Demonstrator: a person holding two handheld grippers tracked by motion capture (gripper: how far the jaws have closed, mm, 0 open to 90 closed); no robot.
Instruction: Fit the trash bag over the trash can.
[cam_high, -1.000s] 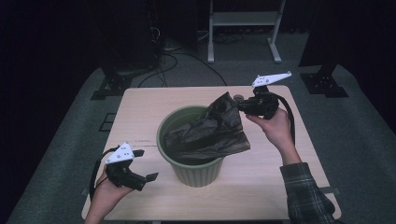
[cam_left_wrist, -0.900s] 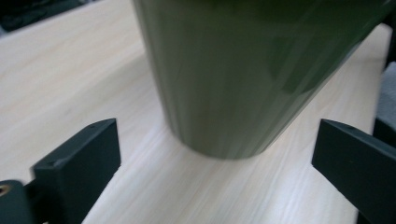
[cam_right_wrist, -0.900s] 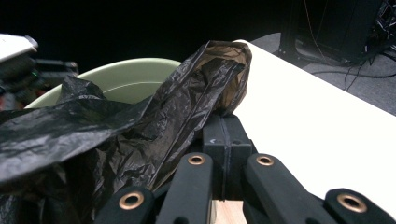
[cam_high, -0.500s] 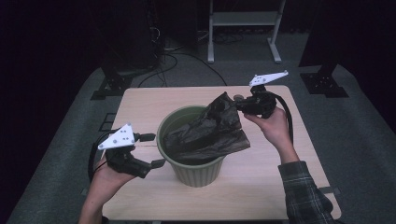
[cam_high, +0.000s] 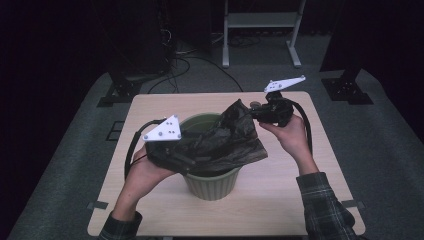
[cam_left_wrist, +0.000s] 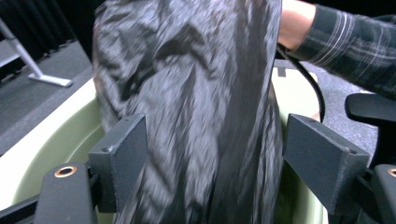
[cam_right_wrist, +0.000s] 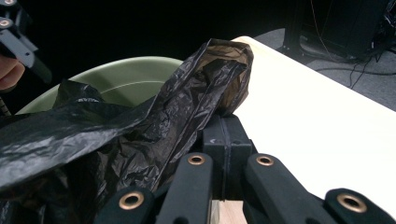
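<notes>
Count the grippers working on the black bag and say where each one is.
2. The left gripper is at the near-left rim of the green bin, open with the black bag between its jaws. The right gripper is shut on the bag's far-right corner above the table.

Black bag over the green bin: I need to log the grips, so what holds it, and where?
The right gripper pinches the black bag at its upper corner; the left gripper's open jaws only straddle it.
</notes>
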